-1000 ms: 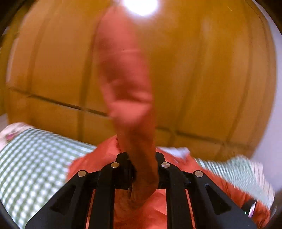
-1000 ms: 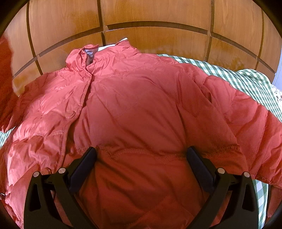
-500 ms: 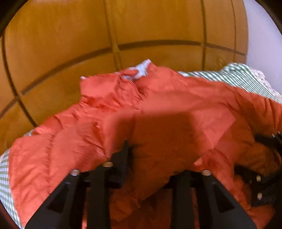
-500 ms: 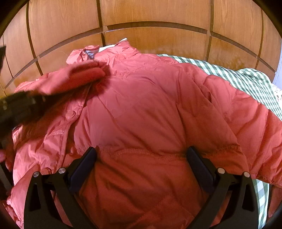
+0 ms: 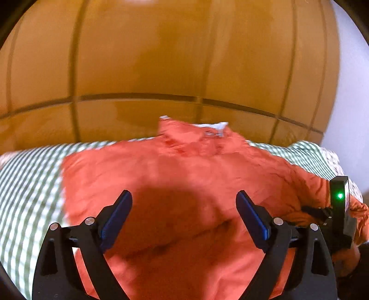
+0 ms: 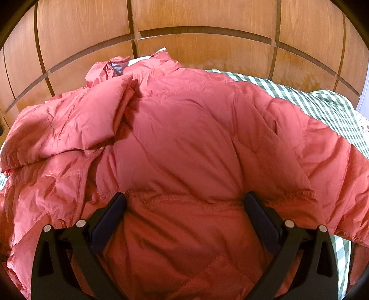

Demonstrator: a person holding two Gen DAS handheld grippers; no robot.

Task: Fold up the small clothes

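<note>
A small red quilted puffer jacket [image 6: 189, 143] lies spread on a green checked cloth, collar toward the wooden wall. Its left sleeve [image 6: 76, 129] lies folded across the left chest. In the left wrist view the jacket [image 5: 175, 175] fills the middle. My left gripper [image 5: 184, 207] is open and empty, hovering over the jacket's lower part. My right gripper [image 6: 184, 210] is open, its fingers resting on or just above the jacket's lower front. The right gripper's body shows at the right edge of the left wrist view [image 5: 339, 214].
The green checked cloth [image 5: 27, 184] covers the surface on both sides of the jacket and shows in the right wrist view [image 6: 322, 106]. A wooden panelled wall [image 6: 207, 20] stands close behind the collar. A white wall [image 5: 350, 115] is at the far right.
My left gripper carried the sleeve from high in the air down across the jacket, let it go and opened. The sleeve now lies on the chest. My right gripper has stayed still.
</note>
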